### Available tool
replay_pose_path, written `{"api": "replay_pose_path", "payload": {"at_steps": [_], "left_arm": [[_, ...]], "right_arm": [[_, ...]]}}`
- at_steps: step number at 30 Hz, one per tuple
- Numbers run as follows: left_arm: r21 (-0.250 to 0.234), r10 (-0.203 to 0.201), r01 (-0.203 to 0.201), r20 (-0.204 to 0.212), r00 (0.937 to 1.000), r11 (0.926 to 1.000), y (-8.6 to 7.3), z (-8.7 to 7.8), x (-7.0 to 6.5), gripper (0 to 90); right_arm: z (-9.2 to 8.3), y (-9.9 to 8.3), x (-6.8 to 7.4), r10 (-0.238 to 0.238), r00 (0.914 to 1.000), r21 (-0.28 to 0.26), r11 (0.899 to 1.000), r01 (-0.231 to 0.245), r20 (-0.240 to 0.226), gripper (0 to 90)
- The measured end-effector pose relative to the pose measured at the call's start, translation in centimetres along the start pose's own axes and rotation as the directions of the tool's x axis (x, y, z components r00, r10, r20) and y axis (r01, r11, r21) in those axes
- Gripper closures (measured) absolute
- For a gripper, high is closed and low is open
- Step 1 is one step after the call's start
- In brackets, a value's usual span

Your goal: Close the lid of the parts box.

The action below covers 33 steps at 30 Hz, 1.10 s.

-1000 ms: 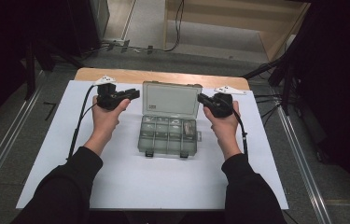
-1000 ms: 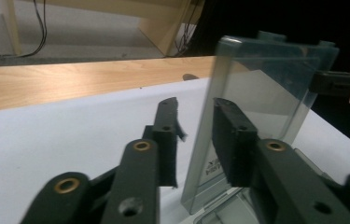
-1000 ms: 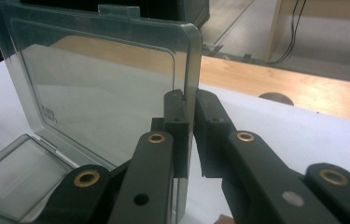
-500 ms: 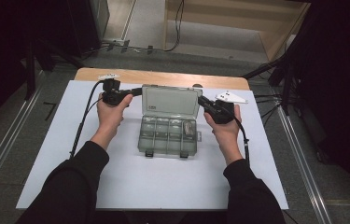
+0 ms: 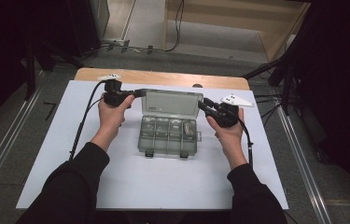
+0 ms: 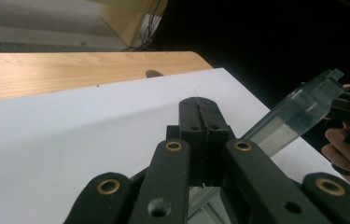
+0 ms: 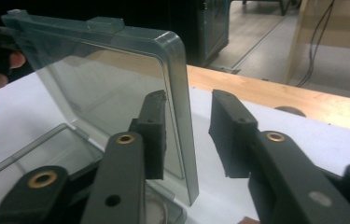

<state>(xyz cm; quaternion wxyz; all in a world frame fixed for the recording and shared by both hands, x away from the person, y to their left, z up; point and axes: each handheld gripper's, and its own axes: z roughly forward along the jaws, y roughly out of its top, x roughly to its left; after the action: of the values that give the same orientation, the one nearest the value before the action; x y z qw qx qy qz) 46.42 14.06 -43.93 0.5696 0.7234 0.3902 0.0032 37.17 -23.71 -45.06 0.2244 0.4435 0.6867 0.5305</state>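
The clear parts box (image 5: pixel 169 135) sits mid-desk (image 5: pixel 130 182), its lid (image 5: pixel 171 103) upright. Left claw (image 5: pixel 137 93) pinches the lid's corner; right claw (image 7: pixel 189 135) has just spread, straddling the other edge. Next, probably: lay it back.

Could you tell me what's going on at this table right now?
A person is working on a clear plastic compartment box on a white table, with a hand-held gripper in each hand. The box's lid stands raised. The left hand-held gripper is shut at the lid's left edge. The right hand-held gripper has just been opening: its jaws straddle the lid's right edge, and at least the outer pad stands clear of it.
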Motion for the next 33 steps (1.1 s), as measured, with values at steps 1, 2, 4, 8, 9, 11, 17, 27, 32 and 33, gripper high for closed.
{"api": "replay_pose_path", "payload": {"at_steps": [1, 2, 4, 8, 9, 11, 17, 27, 32, 33], "left_arm": [[-0.002, 0.004, -0.004, 0.002, 1.0, 1.0, 0.0, 0.0, 0.0, 89.0], [-0.003, 0.001, -0.001, 0.007, 1.0, 1.0, -0.1, -0.1, -0.1, 89.0], [-0.006, 0.005, -0.005, 0.015, 0.9999, 1.0, -0.2, -0.2, -0.1, 89.0], [-0.001, 0.02, -0.02, 0.028, 0.9994, 0.9998, -0.4, -0.4, -0.4, 89.0], [-0.004, 0.024, -0.024, 0.033, 0.9992, 0.9997, -0.4, -0.5, -0.5, 89.0], [-0.004, 0.026, -0.026, 0.04, 0.9989, 0.9997, -0.5, -0.6, -0.8, 89.0], [-0.01, 0.041, -0.041, 0.057, 0.9975, 0.9991, -0.9, -1.3, -1.5, 89.0], [-0.006, 0.075, -0.075, 0.043, 0.9962, 0.9972, -1.9, -2.5, -2.9, 89.0], [-0.014, 0.082, -0.081, 0.04, 0.9958, 0.9966, -2.9, -3.3, -3.7, 89.1], [-0.018, 0.086, -0.085, 0.042, 0.9954, 0.9962, -3.1, -3.4, -3.8, 89.0]], "right_arm": [[-0.3, -0.1, -0.1, 0.005, 0.9999, 0.002, 1.0, -0.005, -0.01, 62.0], [-0.6, -0.2, -0.2, 0.006, 0.9998, 0.005, 1.0, -0.006, -0.017, 61.6], [-1.2, -0.4, -0.3, 0.014, 0.9994, 0.006, 1.0, -0.013, -0.031, 61.5], [-2.5, -0.9, -1.0, 0.041, 0.9984, 0.0, 0.999, -0.041, -0.039, 62.6], [-2.7, -1.0, -1.2, 0.05, 0.9981, -0.002, 0.999, -0.05, -0.036, 65.1], [-2.9, -1.2, -1.5, 0.067, 0.9975, 0.007, 0.998, -0.067, -0.022, 71.0], [-2.9, -0.8, -0.7, 0.067, 0.9978, 0.022, 0.998, -0.067, 0.004, 81.8], [-2.8, -0.6, 0.7, 0.092, 0.9958, 0.027, 0.995, -0.091, -0.009, 87.6], [-3.0, -0.8, 1.3, 0.07, 0.9975, 0.049, 0.996, -0.071, 0.012, 87.8], [-3.1, -0.9, 1.4, 0.067, 0.9977, 0.049, 0.997, -0.068, 0.009, 87.8]]}}
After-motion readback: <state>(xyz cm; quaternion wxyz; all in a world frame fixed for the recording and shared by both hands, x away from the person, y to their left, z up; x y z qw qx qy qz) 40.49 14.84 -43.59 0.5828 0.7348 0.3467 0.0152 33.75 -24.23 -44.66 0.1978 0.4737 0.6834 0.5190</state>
